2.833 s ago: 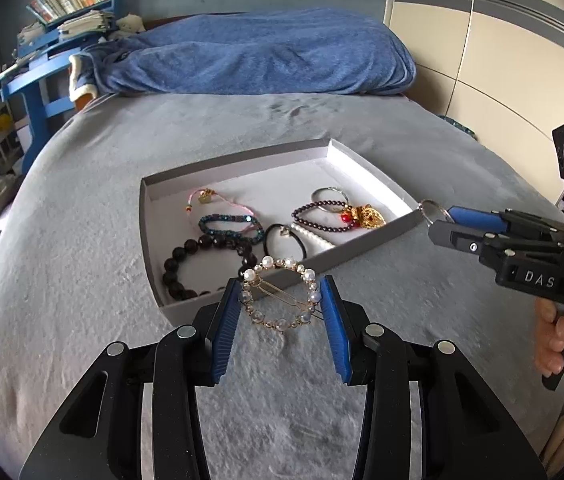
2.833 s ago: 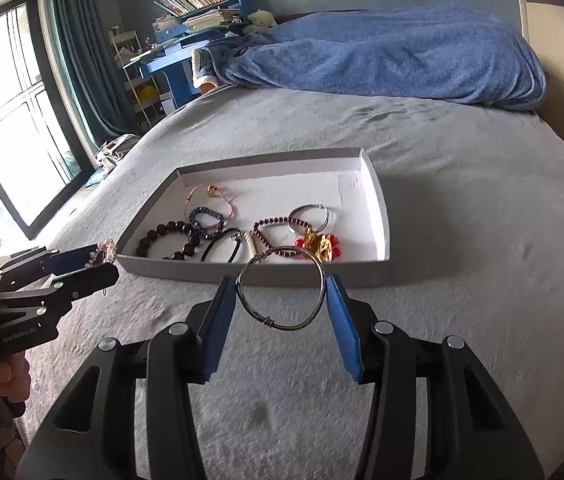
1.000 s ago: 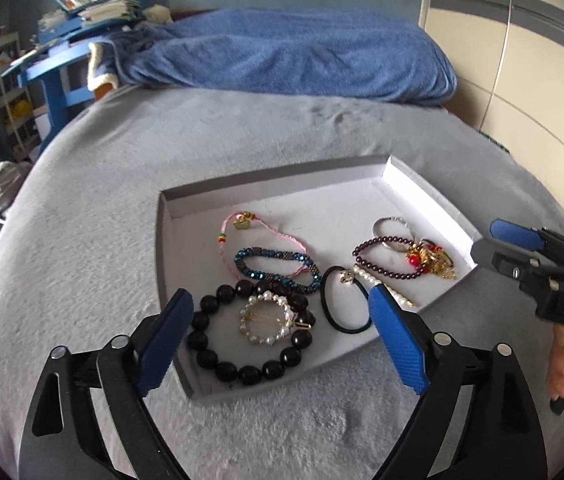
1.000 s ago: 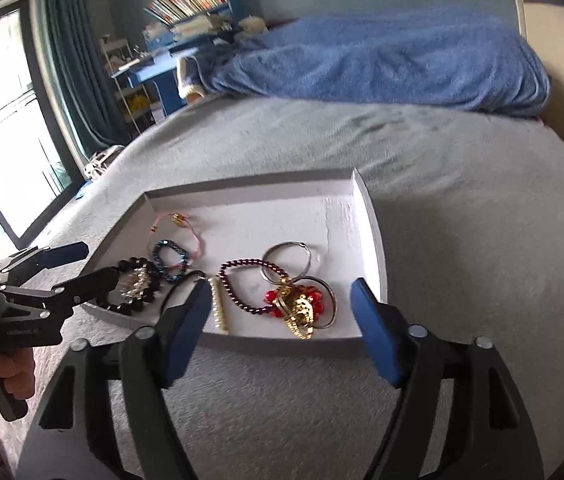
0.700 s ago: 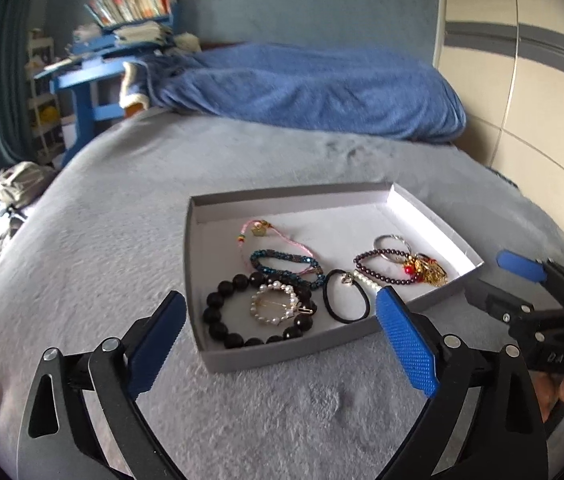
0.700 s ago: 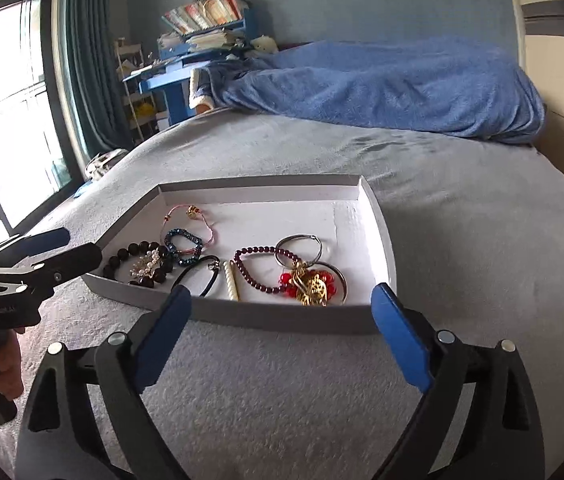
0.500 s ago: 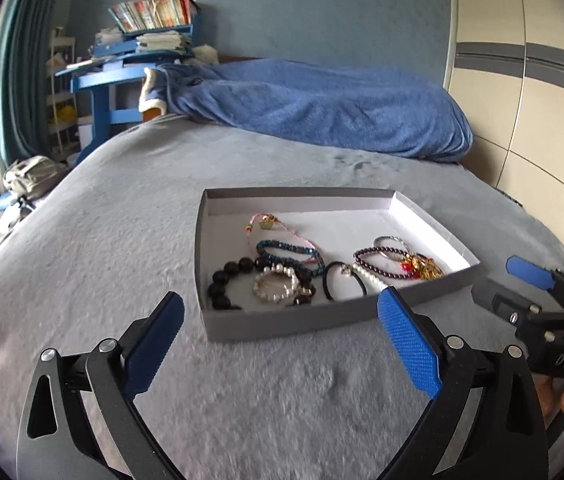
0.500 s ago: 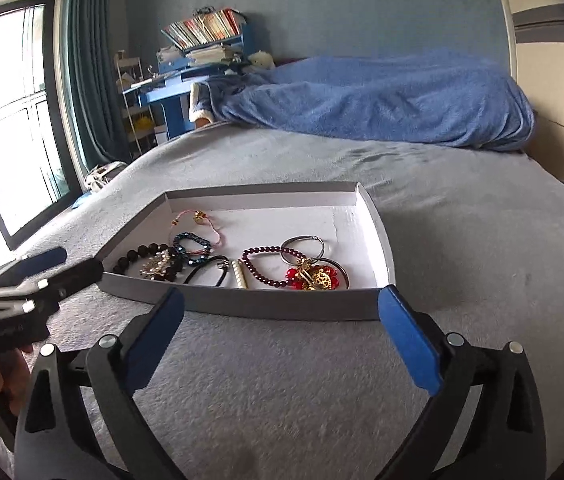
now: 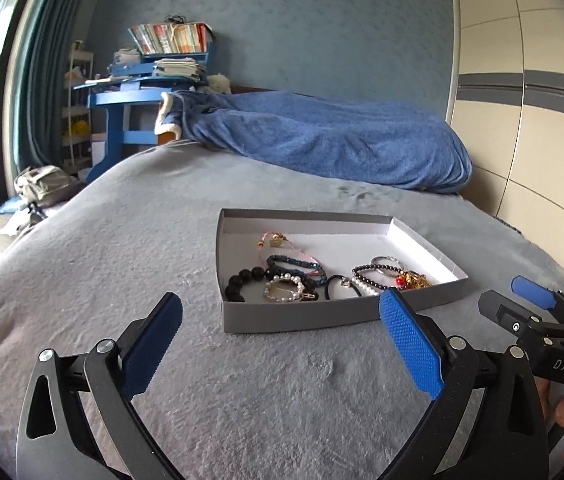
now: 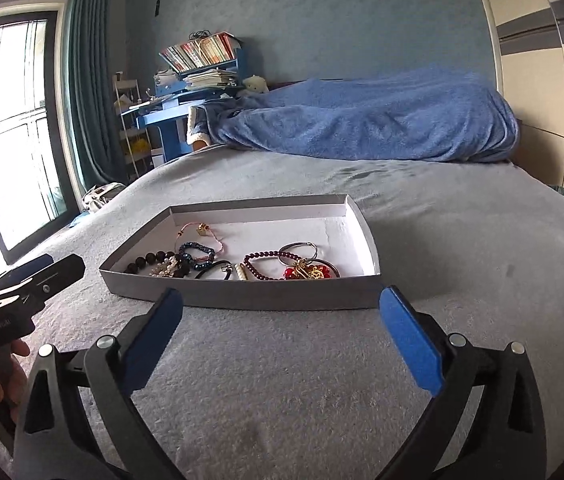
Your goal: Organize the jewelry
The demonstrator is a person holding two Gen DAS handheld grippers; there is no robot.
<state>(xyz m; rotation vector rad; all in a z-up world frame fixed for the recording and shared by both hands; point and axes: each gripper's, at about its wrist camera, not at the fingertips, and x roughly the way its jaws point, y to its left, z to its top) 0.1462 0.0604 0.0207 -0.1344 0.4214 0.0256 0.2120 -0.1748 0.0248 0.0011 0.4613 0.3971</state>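
Observation:
A shallow grey box (image 9: pixel 302 316) with a white inside sits on the grey bed; it also shows in the right wrist view (image 10: pixel 241 294). In it lie a pearl bracelet (image 9: pixel 285 288), a black bead bracelet (image 9: pixel 241 280), a dark blue bead bracelet (image 9: pixel 296 264), a pink cord bracelet (image 9: pixel 277 240), a black hair tie (image 9: pixel 340 286), a maroon bead bracelet (image 9: pixel 374 270), a silver ring bangle (image 10: pixel 298 249) and a red and gold charm piece (image 10: pixel 310 271). My left gripper (image 9: pixel 279 320) is open and empty, low over the bed in front of the box. My right gripper (image 10: pixel 279 316) is open and empty, also short of the box.
A blue blanket (image 9: pixel 322 148) lies heaped at the far end of the bed. A blue desk with books (image 9: pixel 153 88) stands beyond the bed on the left. A wardrobe (image 9: pixel 530 100) lines the right side. A window and curtain (image 10: pixel 21 120) are on the left.
Both grippers opened and dropped their bracelets into the box, then drew back and down from it. The pearl bracelet and silver bangle now lie in the box.

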